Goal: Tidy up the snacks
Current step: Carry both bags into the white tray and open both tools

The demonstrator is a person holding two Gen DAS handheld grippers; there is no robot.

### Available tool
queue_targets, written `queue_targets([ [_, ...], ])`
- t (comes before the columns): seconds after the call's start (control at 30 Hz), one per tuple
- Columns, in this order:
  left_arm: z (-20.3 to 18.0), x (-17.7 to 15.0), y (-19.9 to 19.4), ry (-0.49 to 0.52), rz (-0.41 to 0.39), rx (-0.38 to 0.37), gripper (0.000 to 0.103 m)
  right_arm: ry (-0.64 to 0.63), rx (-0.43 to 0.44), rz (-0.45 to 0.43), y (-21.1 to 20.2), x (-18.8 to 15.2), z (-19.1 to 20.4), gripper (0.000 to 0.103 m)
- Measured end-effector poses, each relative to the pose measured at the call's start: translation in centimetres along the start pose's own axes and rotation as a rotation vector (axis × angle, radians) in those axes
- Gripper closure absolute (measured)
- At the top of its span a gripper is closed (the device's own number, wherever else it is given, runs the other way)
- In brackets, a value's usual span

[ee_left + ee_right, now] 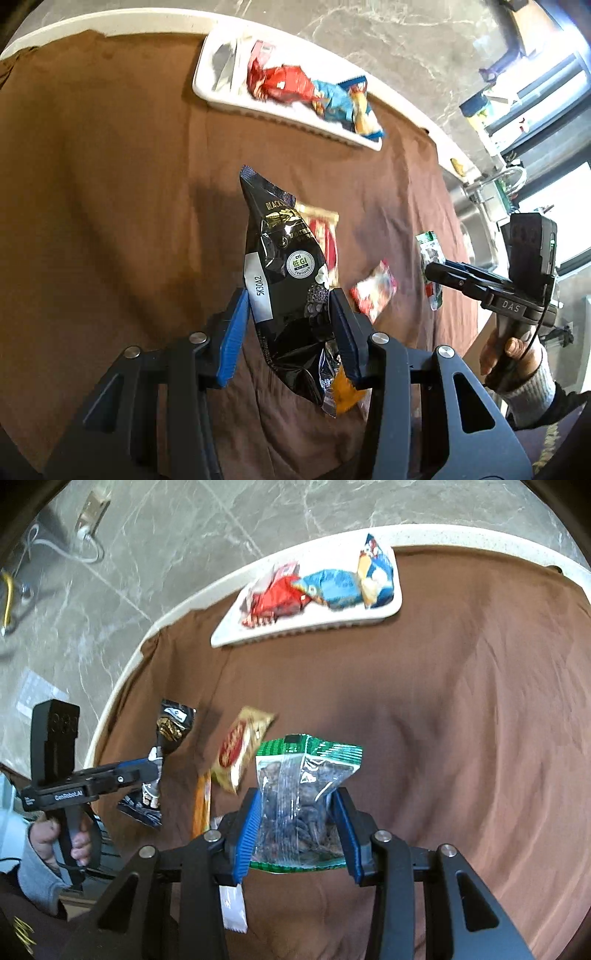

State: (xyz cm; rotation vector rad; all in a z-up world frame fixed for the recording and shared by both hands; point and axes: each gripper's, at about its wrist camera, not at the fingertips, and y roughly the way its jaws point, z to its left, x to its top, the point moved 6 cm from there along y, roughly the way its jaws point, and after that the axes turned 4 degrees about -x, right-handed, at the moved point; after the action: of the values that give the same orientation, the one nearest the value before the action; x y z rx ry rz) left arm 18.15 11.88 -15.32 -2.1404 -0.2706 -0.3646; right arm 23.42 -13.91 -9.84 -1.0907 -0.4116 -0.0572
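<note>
Left wrist view
Left gripper (288, 314): matte black arms with ribbed blue pads, clamped on the black packet (286, 273), lower centre of frame.
Black packet: glossy crinkled foil, long and narrow, with a white label strip and a round white seal; an orange wrapper (345, 393) shows at its lower end.
Gold-red packet (325, 236): flat and shiny, partly hidden behind the black packet.
Red-white packet (373, 291): small, blurred, lying on the cloth just right of the pads.
Tray (258, 110): white plastic, long and shallow with a ribbed side wall, upper centre; red and blue crinkled bags lie in it.
Cloth (110, 184): brown, soft, creased.

Right wrist view
Right gripper (301, 812): same black arms and blue pads, closed on the green-edged bag (303, 794), lower centre.
Green-edged bag: clear crinkly film showing dark pieces, with green sealed ends.
Sachet (232, 908): small, white, flat, below the left pad.
</note>
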Motion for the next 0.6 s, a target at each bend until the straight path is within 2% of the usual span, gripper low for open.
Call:
queue_targets([
  [0.33, -0.2, 8.9, -0.1, 0.045, -0.051, -0.024, 0.061, 0.035, 0.051, -0.03, 0.9, 7.0, -0.9, 0.06],
  [0.6, 0.2, 16.5, 2.4, 0.067, -0.048, -0.032, 0.061, 0.048, 0.067, -0.061, 2.6, 13.5, -1.6, 0.06],
])
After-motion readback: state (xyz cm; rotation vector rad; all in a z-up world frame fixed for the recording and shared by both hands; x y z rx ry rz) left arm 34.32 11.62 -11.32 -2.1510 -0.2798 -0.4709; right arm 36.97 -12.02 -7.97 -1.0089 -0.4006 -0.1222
